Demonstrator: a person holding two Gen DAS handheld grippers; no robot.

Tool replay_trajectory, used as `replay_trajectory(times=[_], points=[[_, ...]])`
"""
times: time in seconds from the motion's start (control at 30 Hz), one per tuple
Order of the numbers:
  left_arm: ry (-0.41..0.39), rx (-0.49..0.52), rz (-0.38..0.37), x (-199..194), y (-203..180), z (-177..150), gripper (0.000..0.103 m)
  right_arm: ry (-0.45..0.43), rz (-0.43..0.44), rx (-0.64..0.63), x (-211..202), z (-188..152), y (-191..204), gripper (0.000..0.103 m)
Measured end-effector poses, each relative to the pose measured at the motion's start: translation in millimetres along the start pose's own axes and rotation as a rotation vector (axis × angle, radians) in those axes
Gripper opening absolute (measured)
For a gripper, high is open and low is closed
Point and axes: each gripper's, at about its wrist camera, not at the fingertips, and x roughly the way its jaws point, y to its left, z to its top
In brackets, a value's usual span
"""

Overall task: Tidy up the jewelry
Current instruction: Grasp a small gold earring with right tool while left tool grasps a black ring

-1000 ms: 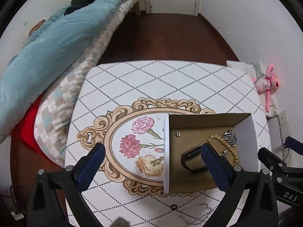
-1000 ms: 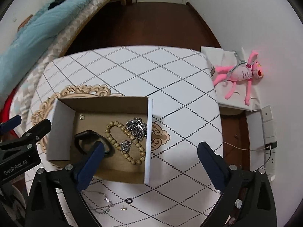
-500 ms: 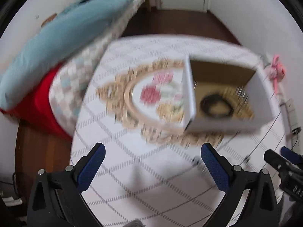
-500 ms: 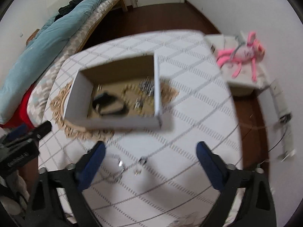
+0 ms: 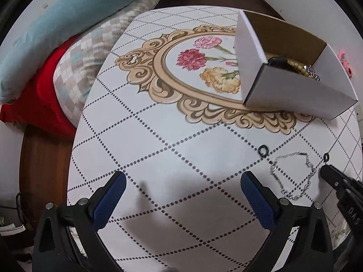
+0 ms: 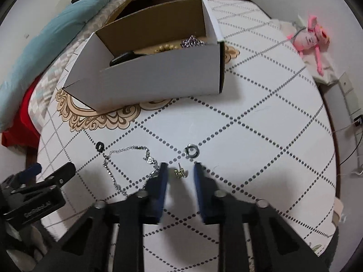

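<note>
A small gold earring point(image 6: 180, 173) lies on the white diamond-patterned tabletop point(image 6: 261, 122), between the closing right tongs point(image 6: 180, 174), whose pads are not yet touching it. The left tongs point(image 5: 182, 195) hang spread wide over bare tabletop.

Both claws point steeply down at the worktop point(image 5: 181, 149). The left claw point(image 5: 182, 195) hangs with its blue-padded jaws spread wide, nothing between them. The right claw point(image 6: 180, 176) sits lower and just to its right, its jaws closing, drawn near each other with a narrow gap left; its dark fingertip shows at the edge of the left wrist view.
</note>
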Motion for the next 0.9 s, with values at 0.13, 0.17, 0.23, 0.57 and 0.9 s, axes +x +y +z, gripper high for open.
replay_trajectory(times=[0.13,0.17,0.23,0.57,0.9], points=[[-0.019,0.009,-0.049,-1,-8,5,0.102,-0.003,-0.01,-0.014,2,-1,4,0.009],[-0.023,0.015,-0.065,-1,-13,6,0.102,-0.005,-0.005,-0.006,1,-1,2,0.009],[-0.029,0.024,-0.093,1,-19,10,0.098,-0.013,-0.002,0.007,-3,-1,-2,0.009],[-0.026,0.105,-0.143,10,-53,14,0.056,-0.033,-0.024,0.071,-17,4,-29,0.009],[-0.054,0.129,-0.159,4,-61,10,0.01,-0.04,-0.026,0.102,-18,6,-37,0.009]])
